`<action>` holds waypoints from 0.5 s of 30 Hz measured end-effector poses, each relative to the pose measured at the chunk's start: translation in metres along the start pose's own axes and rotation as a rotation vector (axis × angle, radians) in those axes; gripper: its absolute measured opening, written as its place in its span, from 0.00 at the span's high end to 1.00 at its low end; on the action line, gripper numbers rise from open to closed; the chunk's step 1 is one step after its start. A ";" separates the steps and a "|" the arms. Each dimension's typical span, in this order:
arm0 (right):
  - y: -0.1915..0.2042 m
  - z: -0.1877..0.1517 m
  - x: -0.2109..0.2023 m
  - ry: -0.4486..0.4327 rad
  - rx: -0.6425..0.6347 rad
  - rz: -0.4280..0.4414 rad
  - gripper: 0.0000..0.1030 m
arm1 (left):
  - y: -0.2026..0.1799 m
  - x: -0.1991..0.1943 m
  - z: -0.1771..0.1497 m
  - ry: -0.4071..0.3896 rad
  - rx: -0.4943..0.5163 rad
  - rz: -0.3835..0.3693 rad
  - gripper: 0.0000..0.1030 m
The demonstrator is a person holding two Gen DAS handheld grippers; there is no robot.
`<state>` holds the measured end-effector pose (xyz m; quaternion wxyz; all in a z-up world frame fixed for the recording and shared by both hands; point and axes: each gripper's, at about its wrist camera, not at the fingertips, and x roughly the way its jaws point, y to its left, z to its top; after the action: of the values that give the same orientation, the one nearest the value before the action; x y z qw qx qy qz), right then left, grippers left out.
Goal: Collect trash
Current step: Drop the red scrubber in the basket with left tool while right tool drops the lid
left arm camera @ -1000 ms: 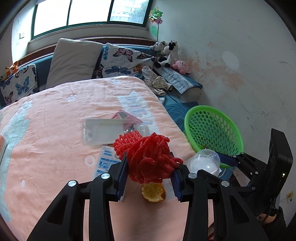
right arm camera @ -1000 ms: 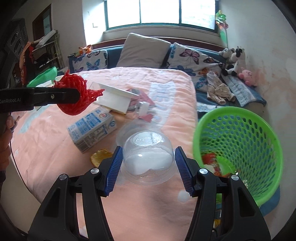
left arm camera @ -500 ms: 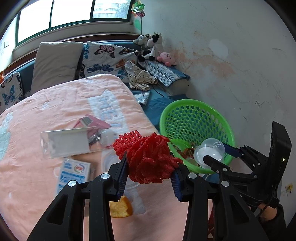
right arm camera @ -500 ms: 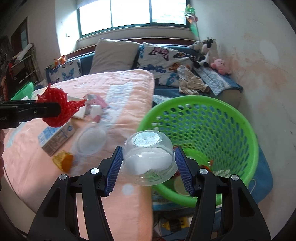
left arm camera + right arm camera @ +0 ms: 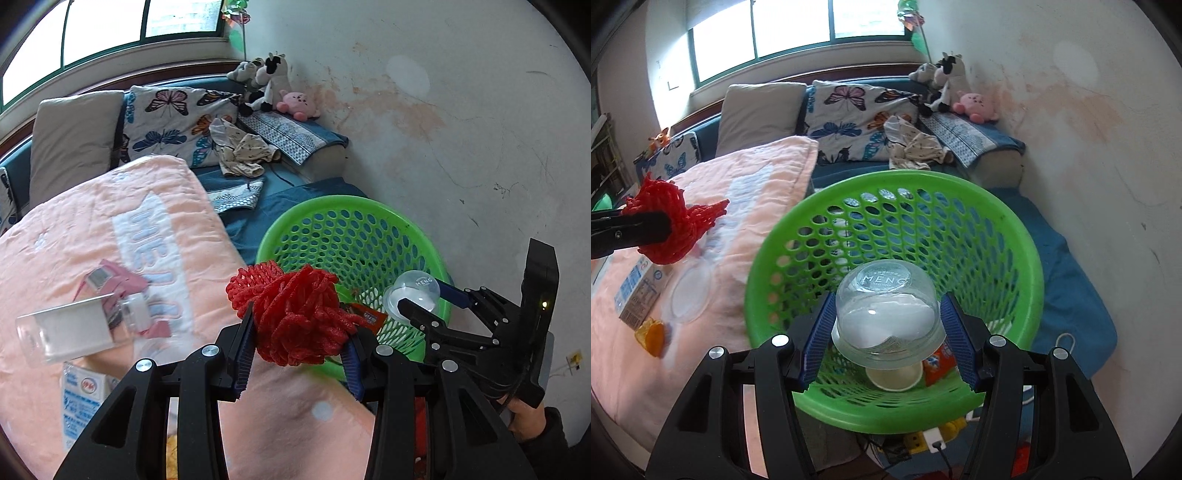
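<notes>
Right tongs [image 5: 888, 341] grip a clear cup [image 5: 886, 308] above the green basket [image 5: 1015, 229]; open them here. Left tongs [image 5: 299, 356] clamp red netting [image 5: 295, 314], short of the rim.

The basket [image 5: 1015, 236] is glossy green perforated plastic. The cup [image 5: 886, 306] is clear smooth plastic; the red netting [image 5: 295, 314] looks spongy, matt foam mesh.

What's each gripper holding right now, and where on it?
Left gripper: red foam net, squeezed at its bunched middle. Right gripper: clear plastic cup, upside down, by its sides.
</notes>
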<state>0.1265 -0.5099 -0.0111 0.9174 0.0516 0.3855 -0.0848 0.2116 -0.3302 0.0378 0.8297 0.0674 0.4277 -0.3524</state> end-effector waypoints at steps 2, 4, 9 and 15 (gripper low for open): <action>-0.006 -0.001 0.000 0.000 0.012 -0.002 0.40 | -0.006 0.008 0.002 0.012 0.007 -0.008 0.61; -0.012 -0.004 -0.002 -0.005 0.023 0.002 0.36 | -0.011 0.015 0.004 0.019 0.011 -0.016 0.61; -0.021 -0.006 -0.008 -0.023 0.024 -0.002 0.34 | -0.023 0.033 0.010 0.036 0.021 -0.020 0.61; -0.026 -0.011 -0.015 -0.034 0.034 0.005 0.33 | -0.033 0.049 0.009 0.059 0.023 -0.042 0.53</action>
<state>0.1036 -0.5315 -0.0090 0.9230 0.0667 0.3683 -0.0899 0.2157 -0.3842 0.0123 0.8083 0.0783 0.4494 -0.3723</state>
